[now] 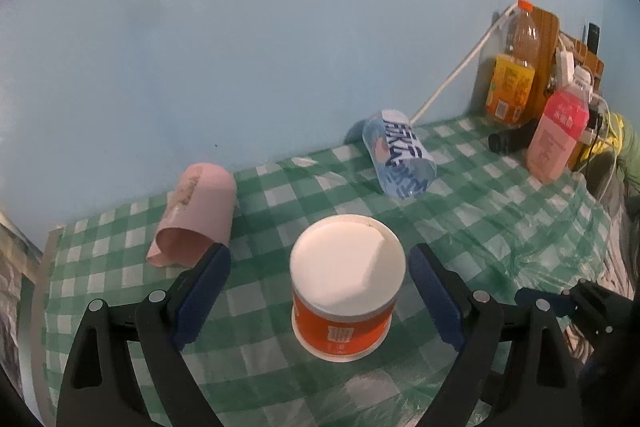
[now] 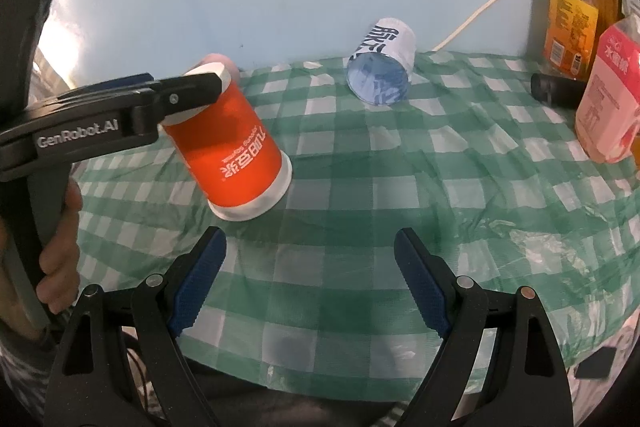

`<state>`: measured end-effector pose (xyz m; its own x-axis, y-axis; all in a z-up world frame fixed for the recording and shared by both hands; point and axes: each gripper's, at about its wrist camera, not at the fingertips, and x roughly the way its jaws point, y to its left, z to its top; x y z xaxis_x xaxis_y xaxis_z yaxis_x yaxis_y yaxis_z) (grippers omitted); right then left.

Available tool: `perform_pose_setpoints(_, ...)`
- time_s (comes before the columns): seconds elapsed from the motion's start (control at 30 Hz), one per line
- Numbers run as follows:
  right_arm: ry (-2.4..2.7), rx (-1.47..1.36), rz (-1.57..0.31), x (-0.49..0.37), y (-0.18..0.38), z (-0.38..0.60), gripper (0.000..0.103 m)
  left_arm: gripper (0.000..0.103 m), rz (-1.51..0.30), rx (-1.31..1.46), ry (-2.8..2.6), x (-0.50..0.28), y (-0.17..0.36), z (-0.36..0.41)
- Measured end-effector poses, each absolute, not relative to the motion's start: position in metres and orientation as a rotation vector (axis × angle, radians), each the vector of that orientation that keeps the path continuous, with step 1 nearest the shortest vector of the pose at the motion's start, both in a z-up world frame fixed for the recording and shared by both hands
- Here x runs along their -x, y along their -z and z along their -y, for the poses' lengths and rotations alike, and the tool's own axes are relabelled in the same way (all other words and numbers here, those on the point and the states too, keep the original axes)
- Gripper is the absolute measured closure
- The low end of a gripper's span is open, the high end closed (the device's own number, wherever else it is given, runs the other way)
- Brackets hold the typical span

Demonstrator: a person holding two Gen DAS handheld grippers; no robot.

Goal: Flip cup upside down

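Note:
An orange paper cup [image 1: 344, 307] stands upside down on the green checked tablecloth [image 1: 500, 227], white base up. It also shows in the right wrist view [image 2: 232, 155], rim down on the cloth. My left gripper [image 1: 320, 291] is open, its blue fingers either side of the cup and clear of it. From the right wrist view the left gripper [image 2: 192, 87] is level with the cup's base. My right gripper [image 2: 310, 279] is open and empty, low over the cloth to the right of the cup.
A pink cup [image 1: 196, 215] lies on its side at the back left. A blue-and-white cup [image 2: 380, 67] lies on its side near the wall. An orange drink bottle [image 1: 512, 67], a pink bottle [image 2: 608, 99] and a black object [image 2: 556, 89] stand at the back right.

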<state>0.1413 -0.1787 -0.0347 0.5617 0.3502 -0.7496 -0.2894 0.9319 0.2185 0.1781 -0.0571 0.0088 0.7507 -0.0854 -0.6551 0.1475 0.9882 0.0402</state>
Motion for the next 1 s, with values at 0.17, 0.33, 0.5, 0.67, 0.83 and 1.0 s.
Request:
perform_pose_setpoints(0.17,-0.378,-0.061,-0.869,-0.135,0.032,0.177,0.017,0.011,-0.581,-0.071,0.096,-0.155,-0.026,0.046)
perform_pose_setpoints(0.33,-0.394,-0.063,-0.808,-0.128,0.024,0.177,0.017,0.011,-0.446,-0.007,0.087,-0.109,-0.037,0.028)
perform_pose_setpoints(0.5,-0.378,-0.036,-0.739,-0.118,0.009,0.176,0.017,0.01,-0.369,-0.028,0.058,-0.067,-0.039,0.024)
perform_pose_setpoints(0.67,-0.383,-0.004,-0.666,-0.103,-0.005,0.173,0.017,0.01,-0.361,-0.024,0.064,-0.048,-0.039,0.025)
perform_pose_setpoints(0.83,-0.365,0.05,-0.603,-0.088,-0.015,0.169,0.017,0.01,-0.386,0.014,0.068,-0.033,-0.025,0.019)
perform_pose_setpoints(1.0,-0.355,0.062,-0.562,-0.079,-0.023,0.17,0.017,0.01,-0.403,0.022,0.056,-0.025,-0.015,0.011)
